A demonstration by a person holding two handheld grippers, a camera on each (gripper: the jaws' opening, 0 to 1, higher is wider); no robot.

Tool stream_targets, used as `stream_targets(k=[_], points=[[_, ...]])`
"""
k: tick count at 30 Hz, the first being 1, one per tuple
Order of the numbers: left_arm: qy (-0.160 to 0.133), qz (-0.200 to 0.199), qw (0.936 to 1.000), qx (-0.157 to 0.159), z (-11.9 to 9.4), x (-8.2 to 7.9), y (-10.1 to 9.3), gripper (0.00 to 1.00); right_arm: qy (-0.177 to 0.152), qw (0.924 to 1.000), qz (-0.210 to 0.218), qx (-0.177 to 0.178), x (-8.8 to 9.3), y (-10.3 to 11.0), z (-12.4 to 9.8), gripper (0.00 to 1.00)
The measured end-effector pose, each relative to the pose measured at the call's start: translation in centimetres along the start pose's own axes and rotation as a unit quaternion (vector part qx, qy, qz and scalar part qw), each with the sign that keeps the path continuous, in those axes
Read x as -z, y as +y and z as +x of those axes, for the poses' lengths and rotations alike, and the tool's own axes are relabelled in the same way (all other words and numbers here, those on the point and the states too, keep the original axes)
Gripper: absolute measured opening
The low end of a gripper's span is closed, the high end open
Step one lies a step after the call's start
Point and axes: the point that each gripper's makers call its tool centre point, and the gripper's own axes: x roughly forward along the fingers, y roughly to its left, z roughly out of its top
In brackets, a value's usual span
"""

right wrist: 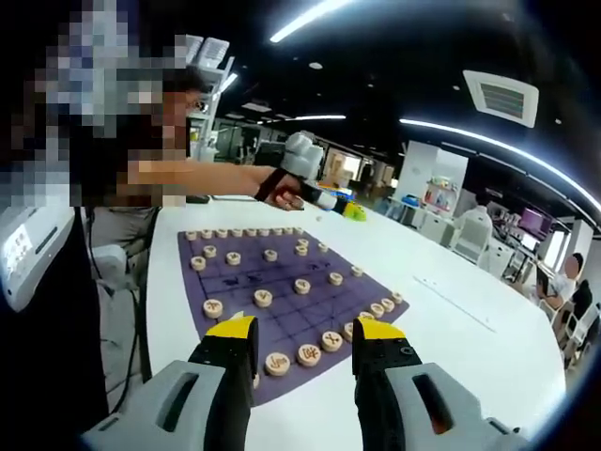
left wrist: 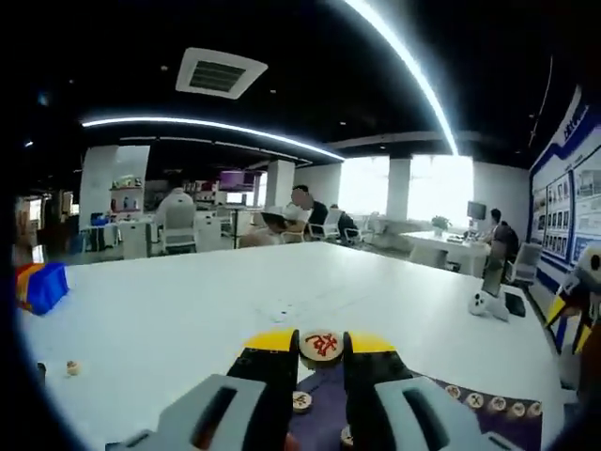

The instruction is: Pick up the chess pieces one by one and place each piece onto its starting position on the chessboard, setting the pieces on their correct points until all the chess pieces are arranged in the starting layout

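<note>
Holding a piece (left wrist: 321,345): left gripper (left wrist: 321,349) is clamped on a wooden disc with a red character, raised above the table (left wrist: 188,310) over the board's (left wrist: 470,413) near edge. A stray piece (left wrist: 72,367) sits near the table's left edge. In the right gripper view, the purple board (right wrist: 282,282) lies on the white table with pieces along both end rows and on several inner points. Right gripper (right wrist: 298,343) has jaws apart, holding nothing, hovering over the board's near edge row.

Judgement: placing step. Read the character, match it to an unfilled point on the red side, come down vertically, keep the disc flat, centre it on the line crossing, and release only once seated. Avoid clipping neighbours, since the back-row spacing is tight. Keep the right gripper clear of the descent path.
</note>
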Motion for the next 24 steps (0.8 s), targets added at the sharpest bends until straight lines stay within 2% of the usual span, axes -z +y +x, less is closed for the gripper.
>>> stream_targets(k=[3,8,14,19,24], points=[[0.024,0.019,0.9994,0.017,1.2,1.7,-1.6,0.21,0.001,1.0,-0.001,-0.001,0.0,0.0,0.0,0.41],[0.052,0.022,0.998,0.026,2.9,4.4,-2.6,0.21,-0.001,1.0,-0.002,-0.002,-0.1,0.1,0.0,0.41],[0.08,0.026,0.9963,0.02,4.0,6.8,-2.2,0.21,-0.001,1.0,-0.002,0.0,-0.1,0.0,-0.1,0.41],[0.096,0.029,0.9947,0.021,4.7,8.1,-2.6,0.21,-0.002,1.0,-0.002,-0.001,-0.2,0.0,-0.1,0.41],[0.11,0.025,0.9936,0.005,5.5,9.3,-1.8,0.21,-0.001,1.0,-0.004,-0.001,-0.1,0.1,-0.1,0.41]])
